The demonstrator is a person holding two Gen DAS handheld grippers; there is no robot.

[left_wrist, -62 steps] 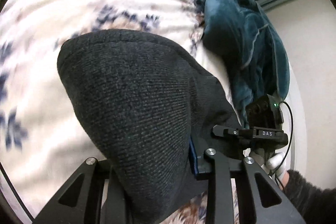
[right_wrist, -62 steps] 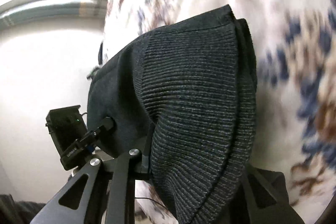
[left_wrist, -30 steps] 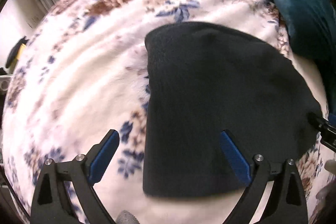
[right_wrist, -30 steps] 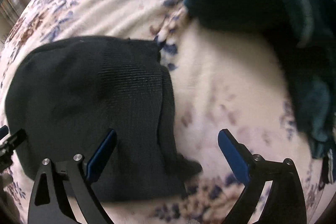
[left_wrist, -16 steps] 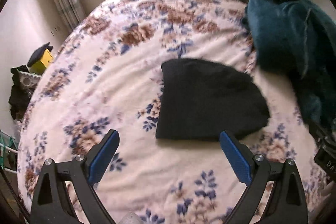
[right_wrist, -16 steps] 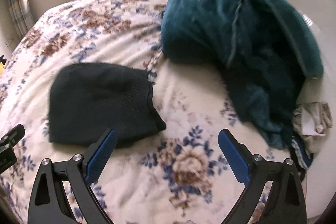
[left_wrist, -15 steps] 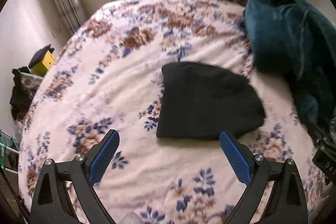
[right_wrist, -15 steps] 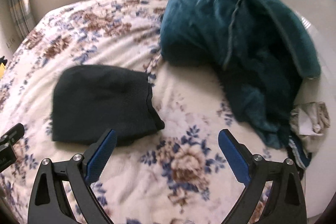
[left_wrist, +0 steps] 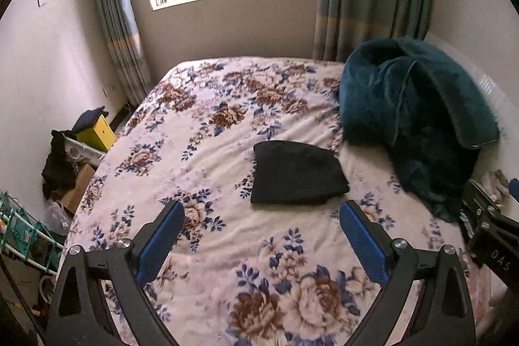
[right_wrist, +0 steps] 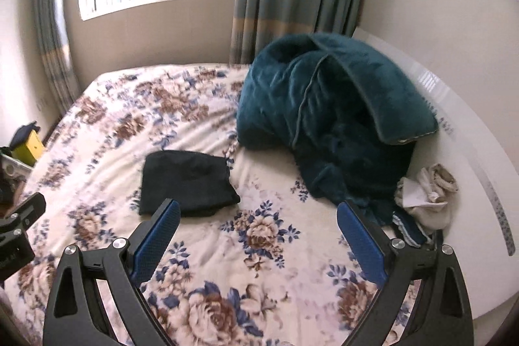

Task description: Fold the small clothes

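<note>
Tools (left_wrist: 261, 235) gape above folded beanie (left_wrist: 296, 173); teal blanket (right_wrist: 327, 106) beside.

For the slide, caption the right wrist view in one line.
Open right gripper above a floral bed, with a folded black hat lying beside a heaped teal blanket.

Matt knitted black hat (left_wrist: 296, 172) on soft floral blanket (left_wrist: 201, 151).

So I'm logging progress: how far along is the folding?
Done: the black knit garment lies folded flat on the floral bedspread. In hand: nothing; left gripper and right gripper are open. Possibly left: the pale crumpled clothes beside the teal blanket.
</note>
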